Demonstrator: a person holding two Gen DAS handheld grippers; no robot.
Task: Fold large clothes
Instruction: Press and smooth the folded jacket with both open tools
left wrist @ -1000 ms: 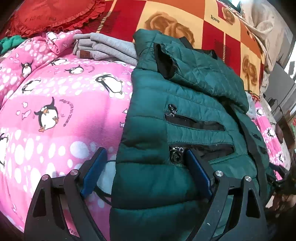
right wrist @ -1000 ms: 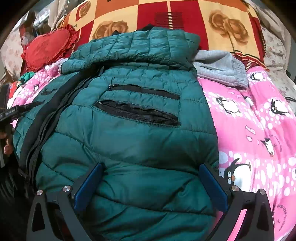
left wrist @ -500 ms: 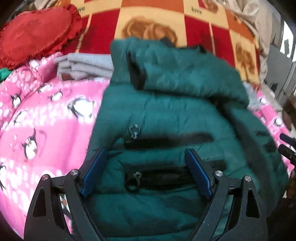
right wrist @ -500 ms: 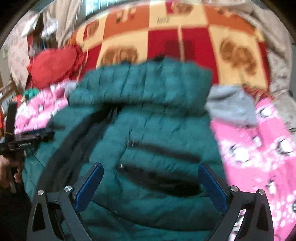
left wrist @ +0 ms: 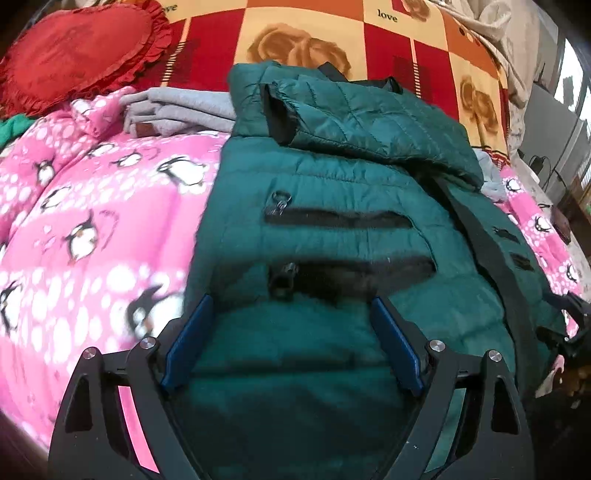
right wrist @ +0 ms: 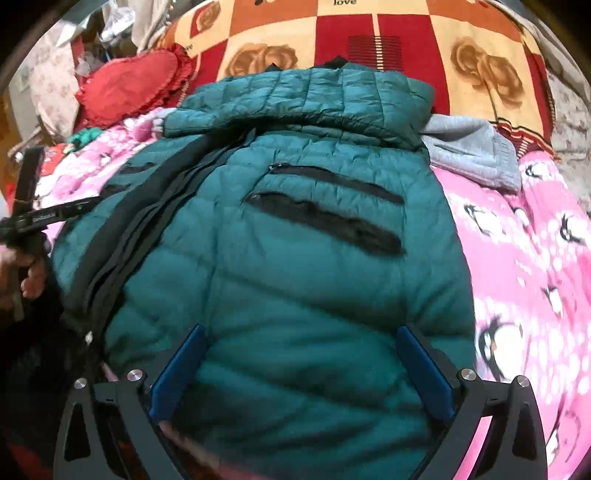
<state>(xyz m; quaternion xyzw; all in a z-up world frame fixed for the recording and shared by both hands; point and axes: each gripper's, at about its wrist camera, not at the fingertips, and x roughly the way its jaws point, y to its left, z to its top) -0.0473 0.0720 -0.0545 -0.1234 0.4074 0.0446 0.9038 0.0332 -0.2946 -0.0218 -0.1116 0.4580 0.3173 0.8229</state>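
A dark green quilted puffer jacket (left wrist: 332,229) lies spread, front side up, on a bed covered with a pink fleece blanket printed with penguins (left wrist: 92,229). Seen from the left wrist camera, the left tongs (left wrist: 291,321) hover over the jacket's lower hem with their blue-padded fingers (left wrist: 188,339) spread wide, holding nothing. Two black zippered pockets (left wrist: 340,221) run across the jacket just beyond them, and one sleeve with a black cuff (left wrist: 280,110) is folded across the chest. Seen from the right wrist camera, the right tongs (right wrist: 299,354) are likewise wide open over the other half of the same jacket (right wrist: 295,258), gripping nothing; whether either pair touches the fabric cannot be told. The jacket's black front zipper strip (right wrist: 147,214) runs diagonally to their left. A folded grey sweatshirt (left wrist: 177,110) sits on the blanket just behind the jacket's shoulders, partly tucked under it. Further back lie a red heart-shaped ruffled cushion (left wrist: 77,55) and a red, orange and cream checked blanket with rose prints (left wrist: 332,33).
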